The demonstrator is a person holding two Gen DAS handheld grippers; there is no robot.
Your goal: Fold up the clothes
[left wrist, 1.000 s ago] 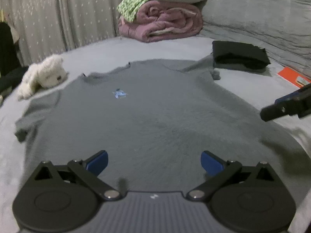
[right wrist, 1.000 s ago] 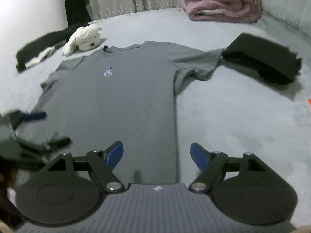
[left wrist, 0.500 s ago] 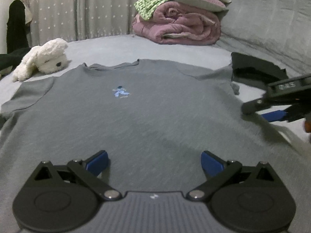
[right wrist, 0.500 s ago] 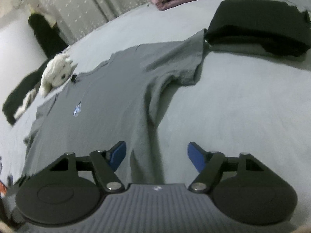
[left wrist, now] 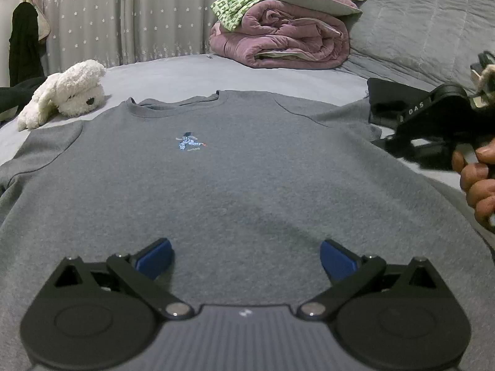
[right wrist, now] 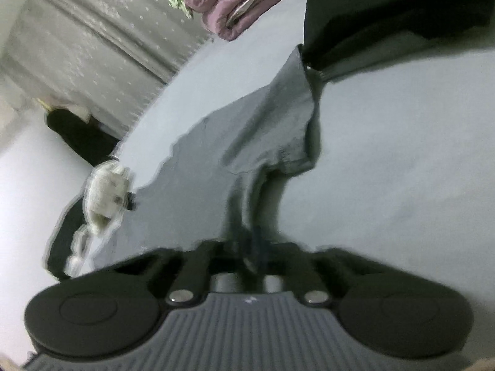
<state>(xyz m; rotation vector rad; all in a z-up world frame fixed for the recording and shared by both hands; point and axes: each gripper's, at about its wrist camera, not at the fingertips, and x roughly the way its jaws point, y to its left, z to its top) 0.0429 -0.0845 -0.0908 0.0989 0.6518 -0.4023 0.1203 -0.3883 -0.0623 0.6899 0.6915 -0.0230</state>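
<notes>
Here the right gripper (right wrist: 252,256) is pinching the side edge of the grey T-shirt (left wrist: 235,185), its jaws having just been closing until they are clamped together on a ridge of fabric; lifting should begin only once both layers are caught. The left gripper (left wrist: 244,259) is hovering with jaws wide apart, holding nothing, above the shirt's lower part. The shirt is lying flat, front up, on the bed (left wrist: 173,71), its far sleeve touching a folded black garment (right wrist: 386,15).

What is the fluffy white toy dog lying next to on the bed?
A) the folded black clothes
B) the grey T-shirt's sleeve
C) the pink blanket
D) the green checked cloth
B: the toy dog lies beside the sleeve of the grey T-shirt, far from the pink blanket and the folded black clothes.
</notes>
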